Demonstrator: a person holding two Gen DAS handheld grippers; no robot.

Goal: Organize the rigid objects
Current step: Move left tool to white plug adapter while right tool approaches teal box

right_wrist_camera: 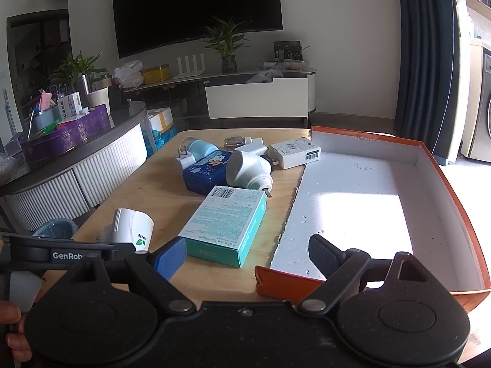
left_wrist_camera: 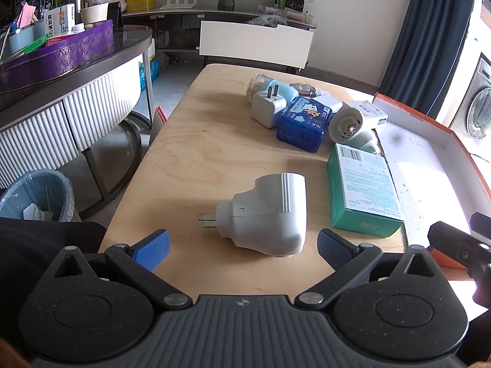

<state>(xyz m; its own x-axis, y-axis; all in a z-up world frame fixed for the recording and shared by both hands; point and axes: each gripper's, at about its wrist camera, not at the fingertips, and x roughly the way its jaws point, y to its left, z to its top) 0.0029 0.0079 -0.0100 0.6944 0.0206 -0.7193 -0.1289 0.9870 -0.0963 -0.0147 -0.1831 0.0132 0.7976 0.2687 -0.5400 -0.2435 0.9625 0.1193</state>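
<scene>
Wooden desk point(left_wrist_camera: 184, 141) work looks at pickup: left gripper point(left_wrist_camera: 242, 247), jaws spread, must close on the white plug adapter point(left_wrist_camera: 267, 211) at 12 o'clock.

A dark television point(right_wrist_camera: 196, 12) is hanging on the wall above a low cabinet point(right_wrist_camera: 257, 98), where a potted plant point(right_wrist_camera: 228, 50) is standing. A lined bin point(left_wrist_camera: 38, 194) is sitting on the floor beside a ribbed sideboard point(left_wrist_camera: 61, 119).
</scene>
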